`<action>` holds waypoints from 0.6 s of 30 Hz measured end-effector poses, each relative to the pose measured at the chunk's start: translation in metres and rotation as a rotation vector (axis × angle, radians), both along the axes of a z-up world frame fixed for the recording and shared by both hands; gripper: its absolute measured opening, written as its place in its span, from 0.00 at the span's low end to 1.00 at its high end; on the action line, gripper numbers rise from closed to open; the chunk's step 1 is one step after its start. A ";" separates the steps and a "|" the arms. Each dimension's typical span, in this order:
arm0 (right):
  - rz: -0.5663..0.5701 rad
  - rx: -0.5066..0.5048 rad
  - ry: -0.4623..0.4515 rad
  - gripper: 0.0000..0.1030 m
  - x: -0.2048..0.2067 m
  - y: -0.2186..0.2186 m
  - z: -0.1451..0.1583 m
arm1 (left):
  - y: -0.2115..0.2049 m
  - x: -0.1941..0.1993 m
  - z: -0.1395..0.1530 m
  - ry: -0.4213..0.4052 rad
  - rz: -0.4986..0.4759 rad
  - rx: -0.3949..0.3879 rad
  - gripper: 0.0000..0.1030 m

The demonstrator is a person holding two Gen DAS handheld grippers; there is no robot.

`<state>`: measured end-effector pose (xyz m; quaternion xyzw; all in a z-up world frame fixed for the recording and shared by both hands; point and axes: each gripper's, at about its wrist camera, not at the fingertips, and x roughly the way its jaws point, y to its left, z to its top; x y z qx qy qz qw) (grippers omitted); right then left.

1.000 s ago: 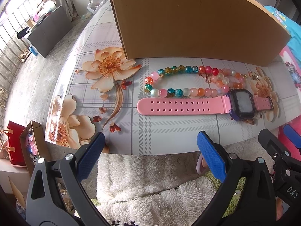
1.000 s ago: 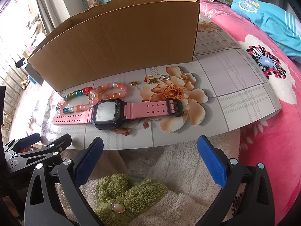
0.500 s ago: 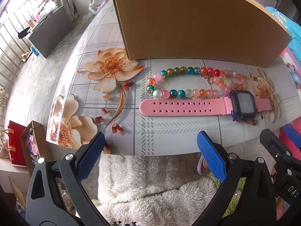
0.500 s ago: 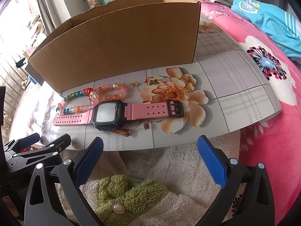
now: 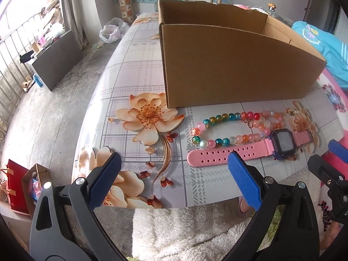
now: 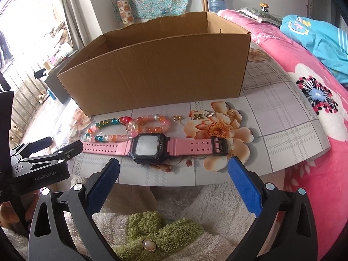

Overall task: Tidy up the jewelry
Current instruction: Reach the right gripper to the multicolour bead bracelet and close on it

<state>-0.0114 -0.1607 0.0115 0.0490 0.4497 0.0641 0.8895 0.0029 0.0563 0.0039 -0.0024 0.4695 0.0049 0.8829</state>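
A pink-strapped watch (image 5: 239,152) (image 6: 150,145) with a black face lies flat near the table's front edge. A string of coloured beads (image 5: 230,128) (image 6: 121,128) lies just behind it. Small gold pieces (image 6: 208,115) lie on the flower print to the right of the beads. An open cardboard box (image 5: 228,65) (image 6: 156,69) stands behind them. My left gripper (image 5: 174,180) is open and empty, above the table's front edge, left of the watch strap's end. My right gripper (image 6: 174,180) is open and empty, just in front of the watch.
The flower-print table (image 5: 130,82) drops off at its left and front edges. A white fleece garment (image 6: 195,202) with a green fuzzy bow lies below the grippers. A pink bedspread (image 6: 315,130) and a blue garment lie to the right. Gift bags (image 5: 17,187) stand on the floor at left.
Both grippers have risen and tilted up, so the box's open top and the room behind now show. The jewelry has not moved. Both grippers stay open.
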 end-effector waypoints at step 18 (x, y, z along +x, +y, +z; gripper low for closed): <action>0.159 0.128 0.092 0.28 0.060 0.037 -0.006 | 0.020 0.025 -0.006 -0.110 -0.142 -0.212 0.92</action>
